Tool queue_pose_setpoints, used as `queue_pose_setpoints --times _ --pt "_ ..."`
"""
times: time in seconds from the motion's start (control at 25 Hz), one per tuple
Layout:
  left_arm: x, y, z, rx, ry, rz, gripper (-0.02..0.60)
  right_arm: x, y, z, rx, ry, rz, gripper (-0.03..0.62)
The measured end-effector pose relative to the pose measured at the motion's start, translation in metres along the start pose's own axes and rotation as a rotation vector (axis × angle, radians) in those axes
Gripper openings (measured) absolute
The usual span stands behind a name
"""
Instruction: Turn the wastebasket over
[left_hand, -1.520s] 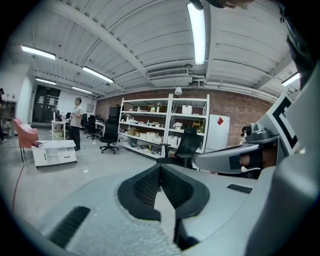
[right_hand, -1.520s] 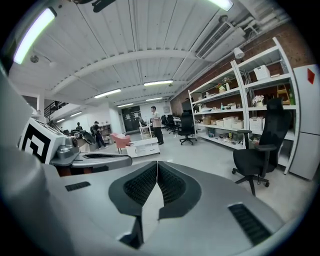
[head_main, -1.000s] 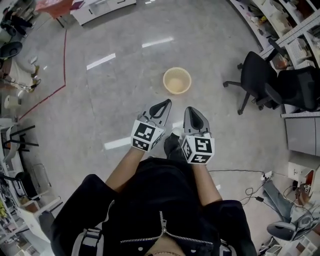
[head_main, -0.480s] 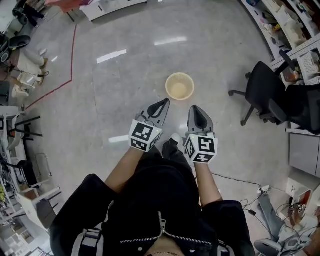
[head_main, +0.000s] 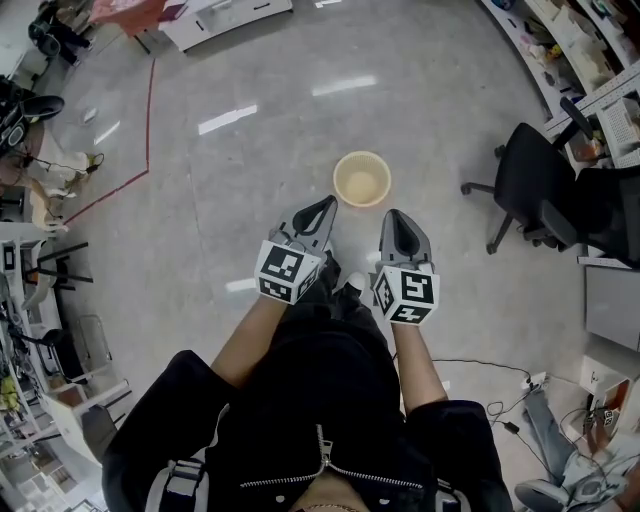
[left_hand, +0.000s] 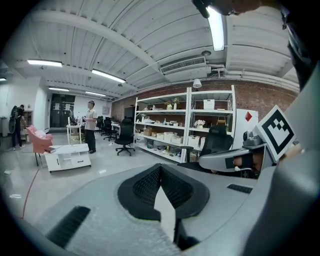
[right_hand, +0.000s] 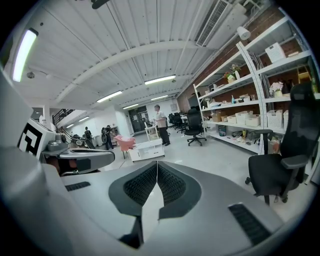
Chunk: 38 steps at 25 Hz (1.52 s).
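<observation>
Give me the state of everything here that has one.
Wastebasket: upright on the floor, mouth up, looks empty.
Left gripper: shut, holding nothing.
Right gripper: shut, holding nothing.
Office chair: upright, unoccupied.

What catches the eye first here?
A pale round wastebasket stands upright, mouth up, alone on the shiny grey floor at the centre of the head view. Just below it in that view, the left gripper and right gripper point toward it side by side, both shut and empty. A black office chair sits off to the right.
</observation>
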<state>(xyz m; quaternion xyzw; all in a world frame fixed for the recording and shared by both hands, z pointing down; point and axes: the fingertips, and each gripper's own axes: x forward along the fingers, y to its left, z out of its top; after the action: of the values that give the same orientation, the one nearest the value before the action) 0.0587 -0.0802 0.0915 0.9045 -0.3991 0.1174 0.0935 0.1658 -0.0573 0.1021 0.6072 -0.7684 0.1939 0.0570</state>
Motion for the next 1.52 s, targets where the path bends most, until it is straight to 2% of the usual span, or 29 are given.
queue_pose_setpoints --times 0.36,0.72,1.0,1.28,1.52 --pt "0.038 0.031 0.009 -0.020 -0.028 -0.040 0.005 0.044 0.012 0.011 -0.042 0.028 -0.002 0.011" --pt "0.083 0.088 0.015 -0.016 -0.029 -0.076 0.005 0.110 0.009 0.033 -0.079 0.039 -0.035 0.011" --pt "0.109 0.114 0.010 -0.008 -0.008 -0.122 0.005 0.142 0.000 0.031 -0.086 0.075 -0.071 0.011" --pt "0.128 0.127 0.007 -0.001 -0.001 -0.149 0.005 0.163 -0.001 0.031 -0.091 0.078 -0.071 0.011" --pt "0.126 0.124 0.005 -0.004 0.000 -0.142 0.005 0.162 -0.003 0.027 -0.095 0.076 -0.058 0.011"
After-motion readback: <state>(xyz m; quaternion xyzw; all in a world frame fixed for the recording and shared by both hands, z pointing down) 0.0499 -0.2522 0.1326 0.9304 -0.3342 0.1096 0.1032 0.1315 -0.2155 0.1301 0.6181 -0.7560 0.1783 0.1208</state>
